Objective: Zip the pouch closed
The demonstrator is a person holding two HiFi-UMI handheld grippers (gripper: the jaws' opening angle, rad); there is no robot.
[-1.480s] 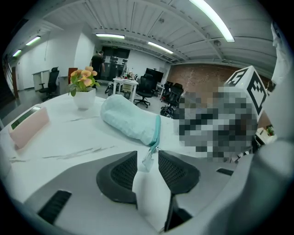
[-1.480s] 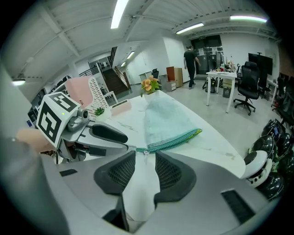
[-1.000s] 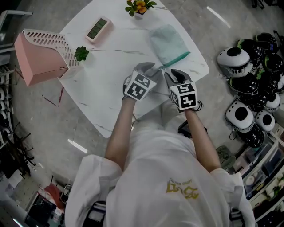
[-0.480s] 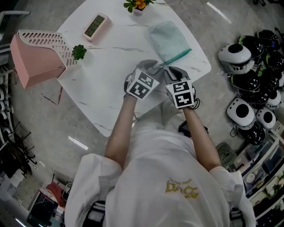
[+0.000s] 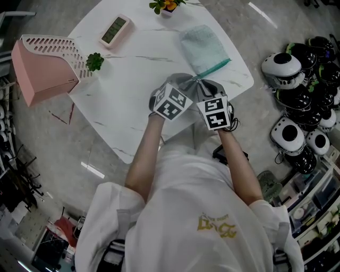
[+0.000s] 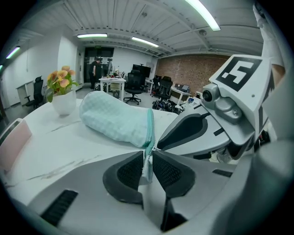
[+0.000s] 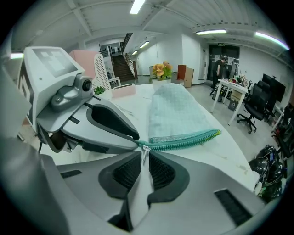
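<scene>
A light teal waffle pouch (image 5: 204, 48) lies on the white marble table (image 5: 133, 79), its green zipper (image 7: 183, 141) along the near edge. Both grippers meet at the zipper's near end. My left gripper (image 5: 190, 81) (image 6: 147, 160) is closing, and its pads pinch the teal fabric tab (image 6: 147, 167) at the pouch's corner. My right gripper (image 5: 204, 83) (image 7: 144, 158) is closing too, with the small silvery zipper pull (image 7: 145, 149) caught between its pads. In each gripper view the other gripper's jaw sits just beside the zipper's end.
A pink slotted basket (image 5: 45, 66) hangs off the table's left side, with a small green plant (image 5: 95, 62) beside it. A flat clock-like device (image 5: 115, 32) and a flower pot (image 5: 167, 6) stand at the far edge. Black-and-white helmets (image 5: 297, 79) lie on the floor at right.
The two grippers have drawn together at the near end of the zipper. Both pairs of jaws have narrowed from wide apart to pinching the tab and the pull.
</scene>
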